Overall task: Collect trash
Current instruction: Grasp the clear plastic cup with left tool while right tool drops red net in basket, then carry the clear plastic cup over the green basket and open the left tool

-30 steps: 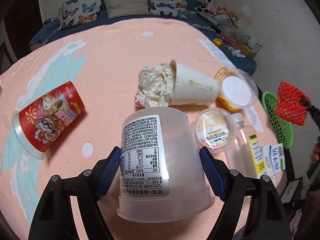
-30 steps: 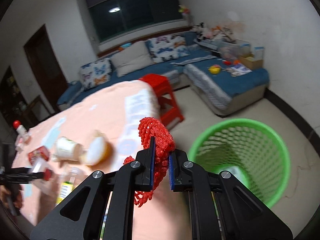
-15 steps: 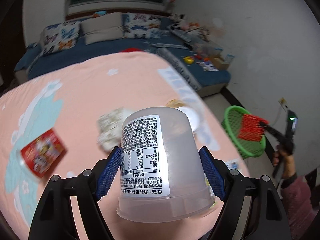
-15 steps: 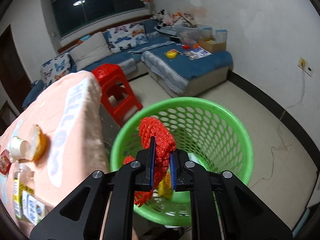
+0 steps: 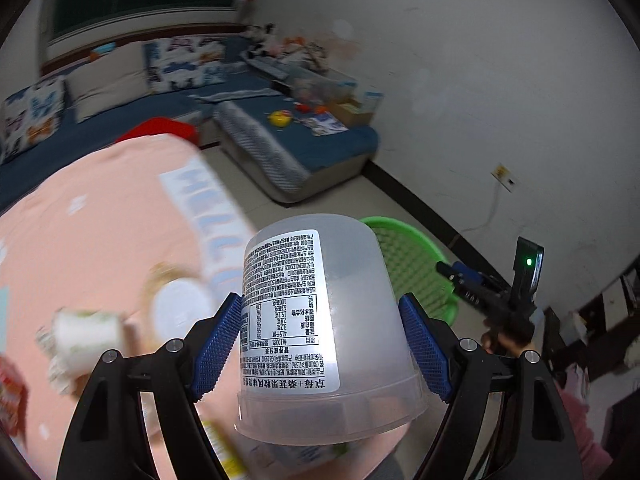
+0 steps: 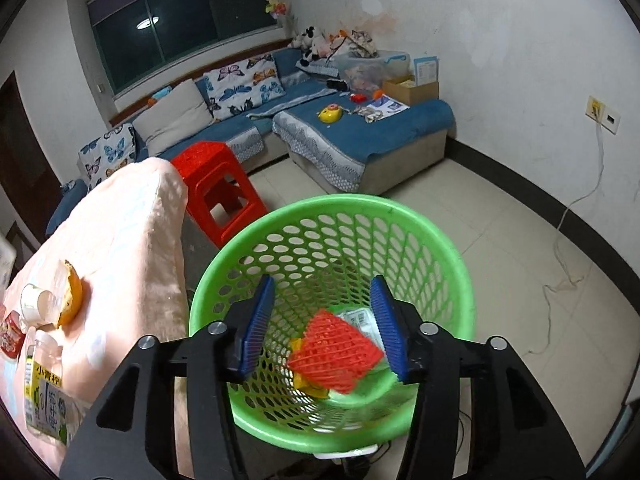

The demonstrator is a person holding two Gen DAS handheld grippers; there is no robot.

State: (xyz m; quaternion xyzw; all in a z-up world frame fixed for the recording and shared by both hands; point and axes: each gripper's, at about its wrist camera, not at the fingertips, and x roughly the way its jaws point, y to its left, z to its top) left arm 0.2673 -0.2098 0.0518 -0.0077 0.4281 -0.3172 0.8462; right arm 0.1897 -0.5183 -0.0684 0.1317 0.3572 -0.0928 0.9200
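My left gripper point(image 5: 320, 344) is shut on a clear plastic tub point(image 5: 332, 332) with a printed label, held upside down over the table's right end. Beyond it the green mesh basket point(image 5: 416, 264) stands on the floor. My right gripper point(image 6: 320, 324) hangs over that green basket point(image 6: 332, 256) and its jaws are opening. The red mesh net point(image 6: 336, 354) has left the pads and is falling inside the basket, above a yellow wrapper and other trash. In the left wrist view my right gripper point(image 5: 452, 272) is seen over the basket, with a hand on it.
The pink-clothed table point(image 6: 120, 248) borders the basket on the left, with a paper cup point(image 6: 34, 300), an orange-lidded container point(image 6: 72, 296), a bottle point(image 6: 44, 396) and a red cup point(image 6: 10, 332) on it. A red stool point(image 6: 218, 188) and a blue sofa point(image 6: 360, 136) stand behind.
My right gripper moved over the basket, sank, then opened and let go of the red net, which drops in. My left gripper carried the tub rightward and upward toward the basket.
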